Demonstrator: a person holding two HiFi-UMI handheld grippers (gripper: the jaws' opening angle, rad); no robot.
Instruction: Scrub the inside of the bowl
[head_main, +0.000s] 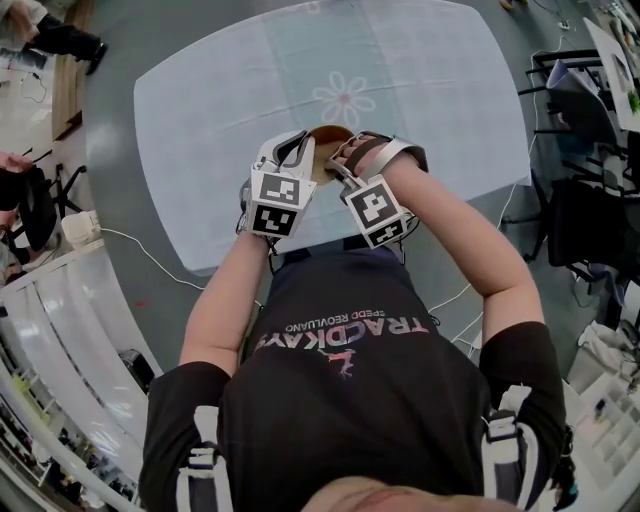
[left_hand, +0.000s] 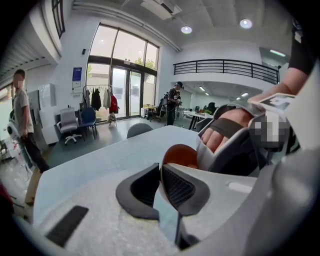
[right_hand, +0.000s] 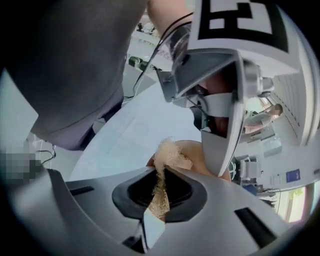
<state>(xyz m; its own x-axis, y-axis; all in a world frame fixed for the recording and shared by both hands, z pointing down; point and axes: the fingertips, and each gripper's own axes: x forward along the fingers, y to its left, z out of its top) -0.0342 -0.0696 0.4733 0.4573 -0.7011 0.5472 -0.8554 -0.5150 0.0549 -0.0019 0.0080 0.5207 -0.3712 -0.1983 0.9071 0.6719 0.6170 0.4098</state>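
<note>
Currently scrub step: left gripper (left_hand: 161, 172) pinches bowl (left_hand: 180, 155) rim, bowl held over bench (head_main: 200, 100); right gripper (right_hand: 161, 187) clamps scourer (right_hand: 167, 155) at bowl mouth. Next, likely: press scourer inside, sweep the wall

orange-brown bowl (left_hand: 180, 155) held up on edge, a tan fibrous scrubber (right_hand: 167, 156) right against it.

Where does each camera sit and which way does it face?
Head view: on the person's head, looking steeply down at the table; torso, arms, left gripper and right gripper show.
Left gripper view: on the left gripper, looking along jaws shut on the bowl rim, across the room; right hand shows.
Right gripper view: on the right gripper, looking down jaws shut on a scrubber; torso shows.
Shared: all three see the bowl.
</note>
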